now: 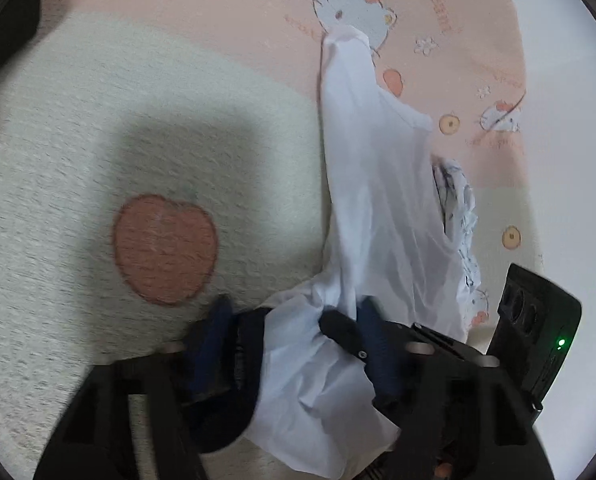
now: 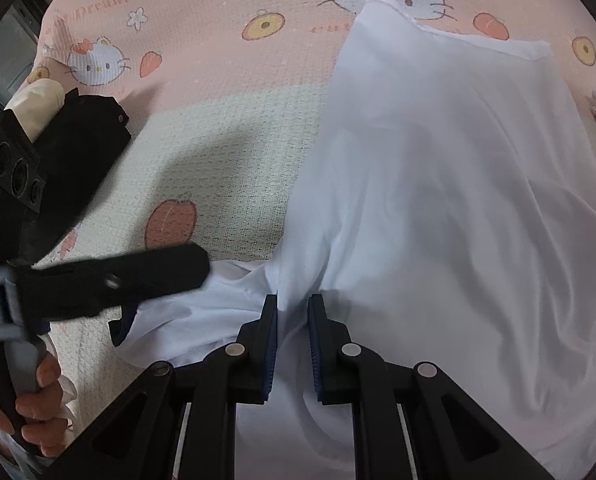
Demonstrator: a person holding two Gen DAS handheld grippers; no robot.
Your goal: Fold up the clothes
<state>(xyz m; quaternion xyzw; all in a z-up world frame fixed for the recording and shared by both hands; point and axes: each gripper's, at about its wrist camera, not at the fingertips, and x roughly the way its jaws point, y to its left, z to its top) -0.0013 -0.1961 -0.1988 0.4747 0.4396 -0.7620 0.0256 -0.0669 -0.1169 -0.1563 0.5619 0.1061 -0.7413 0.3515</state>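
1. The white garment (image 2: pixel 438 200) lay stretched over the patterned blanket (image 2: pixel 226 80). Its far hem rested ahead of the right gripper's fingers, while its near end gathered into a bunch between them. It probably lay lengthwise like this so that one end could be carried over toward the other.

2. The right gripper (image 2: pixel 293 320) was clamped on that bunch. Both blue pads (image 2: pixel 272 336) pressed a pinched ridge of cloth, and the fabric fanned outward past the fingertips. By my reading, this grip anchored the near end so the cloth stayed taut.

3. The left gripper (image 1: pixel 294 320) sat just to the left of the right one. A loose flap of the same garment lay between its fingers (image 1: pixel 218 336). The jaws stood partly apart, and the pads did not clearly press the fabric, so the flap looked enclosed rather than pinched. It seemed to be placed there to take a second hold on the near edge.

4. In the right wrist view, one black finger of the left gripper lay across the flap's edge, and a person's hand (image 2: pixel 38 396) gripped the handle below it.

5. A small printed cloth (image 1: pixel 458 216) lay beyond the garment's right edge, partly under it. It was apart from both sets of fingers and probably waiting its turn.
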